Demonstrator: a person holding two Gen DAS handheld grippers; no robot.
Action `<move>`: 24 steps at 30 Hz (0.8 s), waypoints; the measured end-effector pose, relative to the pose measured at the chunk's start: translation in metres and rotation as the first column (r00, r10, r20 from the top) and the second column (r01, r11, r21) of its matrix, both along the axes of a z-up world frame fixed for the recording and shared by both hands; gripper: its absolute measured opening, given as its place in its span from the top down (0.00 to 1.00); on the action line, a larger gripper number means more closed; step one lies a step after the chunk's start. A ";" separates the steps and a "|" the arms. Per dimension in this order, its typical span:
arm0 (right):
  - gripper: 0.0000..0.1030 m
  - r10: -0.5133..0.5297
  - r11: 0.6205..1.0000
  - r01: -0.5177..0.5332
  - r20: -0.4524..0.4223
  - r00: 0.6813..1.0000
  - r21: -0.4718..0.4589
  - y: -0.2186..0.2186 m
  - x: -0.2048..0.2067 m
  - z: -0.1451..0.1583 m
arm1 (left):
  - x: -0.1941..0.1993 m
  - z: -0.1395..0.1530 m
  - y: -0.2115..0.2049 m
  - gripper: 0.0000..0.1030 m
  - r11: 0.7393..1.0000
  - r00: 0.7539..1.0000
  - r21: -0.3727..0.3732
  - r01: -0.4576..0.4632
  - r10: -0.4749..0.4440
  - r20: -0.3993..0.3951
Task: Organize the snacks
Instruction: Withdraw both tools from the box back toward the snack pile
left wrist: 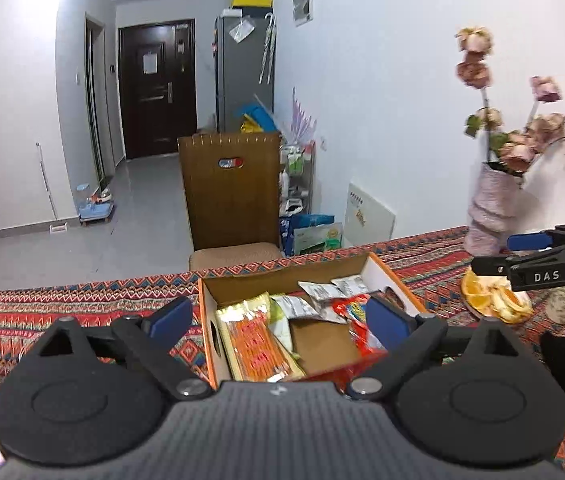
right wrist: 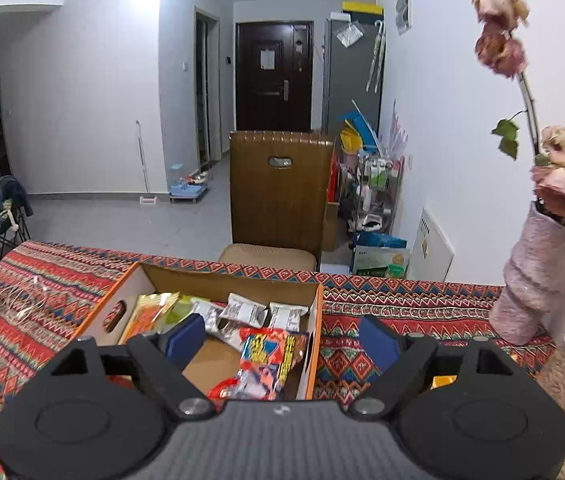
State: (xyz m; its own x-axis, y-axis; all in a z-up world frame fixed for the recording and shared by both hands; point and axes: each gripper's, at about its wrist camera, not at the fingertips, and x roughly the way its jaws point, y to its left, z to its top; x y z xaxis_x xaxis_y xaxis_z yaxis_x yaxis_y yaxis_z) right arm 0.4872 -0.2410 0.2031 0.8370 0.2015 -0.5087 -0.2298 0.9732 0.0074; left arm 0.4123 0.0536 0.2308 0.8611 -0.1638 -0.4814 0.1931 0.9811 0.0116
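Both tongs, left [left wrist: 280,316] and right [right wrist: 282,340], are hovering wide open and empty over an open orange-edged cardboard box [left wrist: 208,320] of snack packets [left wrist: 258,344] sitting on the patterned red tabletop [right wrist: 402,308], a pink vase [right wrist: 534,276] standing at three o'clock.

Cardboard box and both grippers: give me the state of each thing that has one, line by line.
Cardboard box: open-topped, holding snacks.
Orange snack pack: lying in the box by its left wall.
Red snack pack: lying in the box by its right wall.
Left gripper: open, empty, over the box.
Right gripper: open, empty.
Flowers: wilted, upright in vase.
Far door: closed.
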 end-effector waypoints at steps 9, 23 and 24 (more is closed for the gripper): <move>0.13 0.045 0.999 -0.047 0.090 0.995 0.022 -0.011 -0.135 -0.043 | -0.138 -0.052 -0.005 0.04 0.998 0.990 0.035 -0.045 0.040 0.137; 0.07 0.022 0.996 -0.031 0.104 0.994 0.080 -0.004 -0.326 -0.167 | -0.272 -0.167 -0.001 0.01 0.981 0.978 -0.022 -0.191 0.192 0.077; 0.07 0.023 0.997 -0.029 0.079 0.997 0.076 -0.002 -0.332 -0.174 | -0.274 -0.173 0.000 0.01 0.980 0.979 -0.031 -0.195 0.196 0.053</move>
State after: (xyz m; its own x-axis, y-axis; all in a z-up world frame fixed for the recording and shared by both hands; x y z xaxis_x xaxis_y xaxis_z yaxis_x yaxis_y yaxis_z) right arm 0.1556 -0.2432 0.0290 0.8676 0.2601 -0.4238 -0.2583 0.9640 0.0628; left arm 0.1385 0.0534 0.0581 0.9029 -0.0012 -0.4299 -0.0028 1.0000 -0.0086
